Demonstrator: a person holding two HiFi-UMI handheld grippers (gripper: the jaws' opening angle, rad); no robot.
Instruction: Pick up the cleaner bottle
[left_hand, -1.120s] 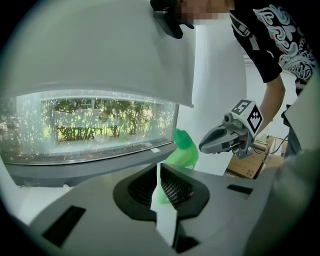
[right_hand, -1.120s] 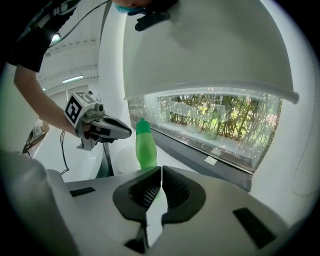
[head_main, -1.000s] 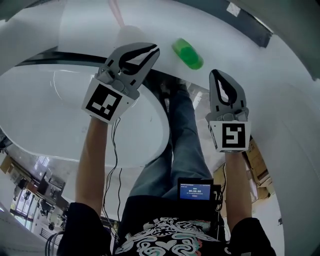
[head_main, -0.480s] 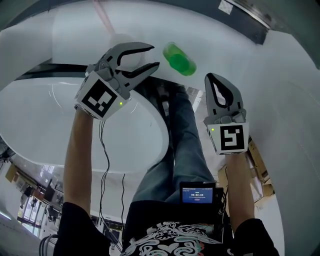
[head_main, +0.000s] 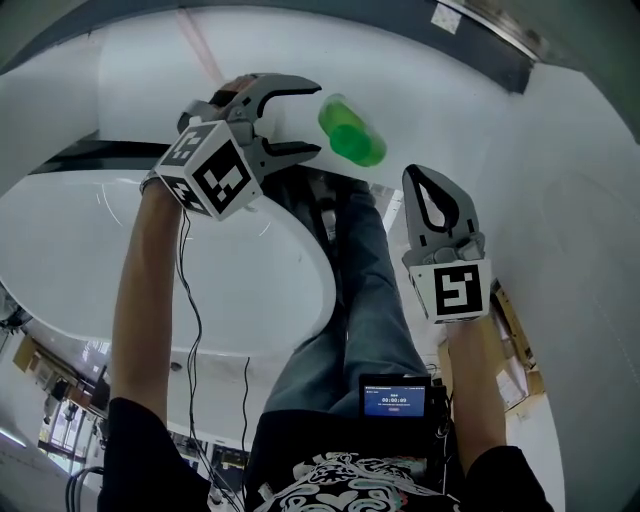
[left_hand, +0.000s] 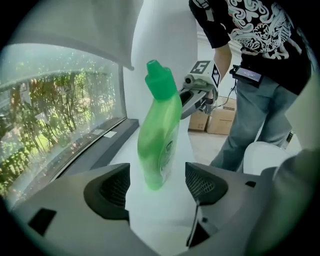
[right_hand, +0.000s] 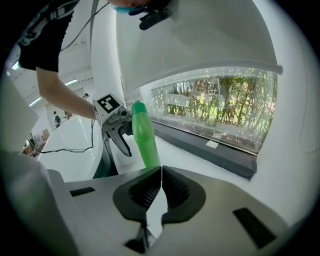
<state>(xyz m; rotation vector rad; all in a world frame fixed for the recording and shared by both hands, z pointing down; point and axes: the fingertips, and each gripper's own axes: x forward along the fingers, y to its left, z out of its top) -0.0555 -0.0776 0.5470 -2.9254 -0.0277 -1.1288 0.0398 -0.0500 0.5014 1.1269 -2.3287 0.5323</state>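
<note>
While its jaws have just been opening and now stand wide, the left hand-held gripper (left_hand: 156, 187) has nothing between its pads. The cleaner bottle (left_hand: 160, 132) stands upright a little ahead, in line with the gap, and neither pad touches it. The right hand-held gripper (right_hand: 161, 174) is off to the side with its jaws pressed together and empty.

The bottle stands on a white surface (left_hand: 150, 220) below a long window (left_hand: 60, 125). It looks like thin green plastic, probably light to middling in weight depending on how full it is (the level cannot be read), with smooth walls that may slip and give under a hard squeeze. The body is the safest place to grip, at the middle or lower, and not the narrow bent neck under the cap (left_hand: 159, 75).

The left gripper view shows the base, a small label (left_hand: 169, 148) and the tilted neck. From above, the head view reduces the bottle to a green blob just beyond the jaw tips. Only the right gripper view shows the approach from the side, with the open jaws just beside the bottle and not yet around it.
</note>
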